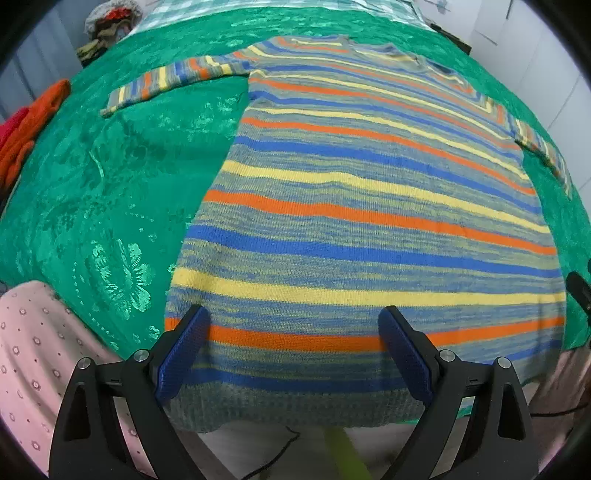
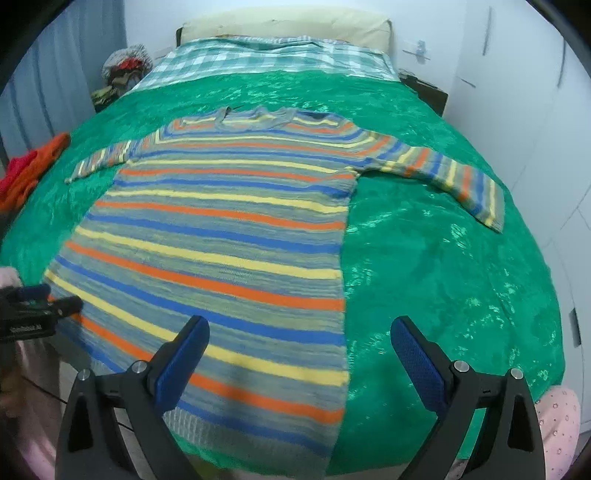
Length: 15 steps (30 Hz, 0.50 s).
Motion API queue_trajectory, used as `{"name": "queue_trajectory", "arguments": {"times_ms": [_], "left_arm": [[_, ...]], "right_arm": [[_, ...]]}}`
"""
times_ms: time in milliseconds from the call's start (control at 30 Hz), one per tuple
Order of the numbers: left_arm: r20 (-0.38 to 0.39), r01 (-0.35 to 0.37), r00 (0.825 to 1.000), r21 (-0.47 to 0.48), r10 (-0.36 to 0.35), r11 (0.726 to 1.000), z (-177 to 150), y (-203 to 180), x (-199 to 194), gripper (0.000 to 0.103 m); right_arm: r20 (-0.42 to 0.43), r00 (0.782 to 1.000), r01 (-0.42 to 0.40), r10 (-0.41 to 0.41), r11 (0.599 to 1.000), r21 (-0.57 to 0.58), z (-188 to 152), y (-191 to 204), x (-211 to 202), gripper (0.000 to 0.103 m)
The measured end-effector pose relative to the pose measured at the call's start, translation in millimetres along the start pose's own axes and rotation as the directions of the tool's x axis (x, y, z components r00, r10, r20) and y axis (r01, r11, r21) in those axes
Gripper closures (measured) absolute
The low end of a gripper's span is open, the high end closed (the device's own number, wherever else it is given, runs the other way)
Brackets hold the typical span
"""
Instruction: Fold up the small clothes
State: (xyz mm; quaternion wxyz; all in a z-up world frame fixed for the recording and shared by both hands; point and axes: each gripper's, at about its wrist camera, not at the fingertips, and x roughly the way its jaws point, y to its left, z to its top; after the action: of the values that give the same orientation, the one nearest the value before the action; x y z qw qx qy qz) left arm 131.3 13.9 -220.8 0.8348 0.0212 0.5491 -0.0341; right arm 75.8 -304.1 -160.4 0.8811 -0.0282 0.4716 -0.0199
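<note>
At the far left edge of the bed, one heap of orange and red clothes [image 1: 26,125] lay on the green bedspread [image 1: 110,192], and one pink dotted garment [image 1: 33,354] hung at the near left corner. Beyond the heap, at the far left, stood one bundle of mixed clothing [image 2: 125,68].

One striped sweater [image 1: 351,221] lay flat and face-down or face-up, which could not be told, across the middle of the bedspread, its hem at the near edge and its neck toward the far end. It carried repeating bands of blue, yellow and orange over a grey-green knit. Its two sleeves were both spread outward: the left sleeve [image 1: 166,83] stretched toward the left side, the right sleeve [image 2: 454,179] toward the right.

The left tool [image 1: 293,347] hovered over the sweater's near hem, its two blue-padded fingers [image 1: 184,354] spread wide and holding nothing. The right tool [image 2: 299,354] hung above the sweater's near right corner, one finger over the knit and the other over bare bedspread, likewise released and empty.

At the far end lay one checked blanket [image 2: 266,61] and one cream pillow [image 2: 288,24].
</note>
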Motion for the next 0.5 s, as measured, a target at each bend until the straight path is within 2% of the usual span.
{"name": "queue_trajectory", "arguments": {"times_ms": [300, 500], "left_arm": [[0.081, -0.013, 0.997, -0.001, 0.013, 1.0, -3, -1, -15, 0.008], [0.102, -0.024, 0.994, -0.032, 0.028, 0.999, -3, 5, -19, 0.008]], "right_arm": [[0.011, 0.999, 0.036, -0.036, 0.999, -0.015, -10, -1, 3, 0.005], [0.011, 0.997, 0.076, -0.076, 0.997, -0.017, -11, 1, 5, 0.005]]}}
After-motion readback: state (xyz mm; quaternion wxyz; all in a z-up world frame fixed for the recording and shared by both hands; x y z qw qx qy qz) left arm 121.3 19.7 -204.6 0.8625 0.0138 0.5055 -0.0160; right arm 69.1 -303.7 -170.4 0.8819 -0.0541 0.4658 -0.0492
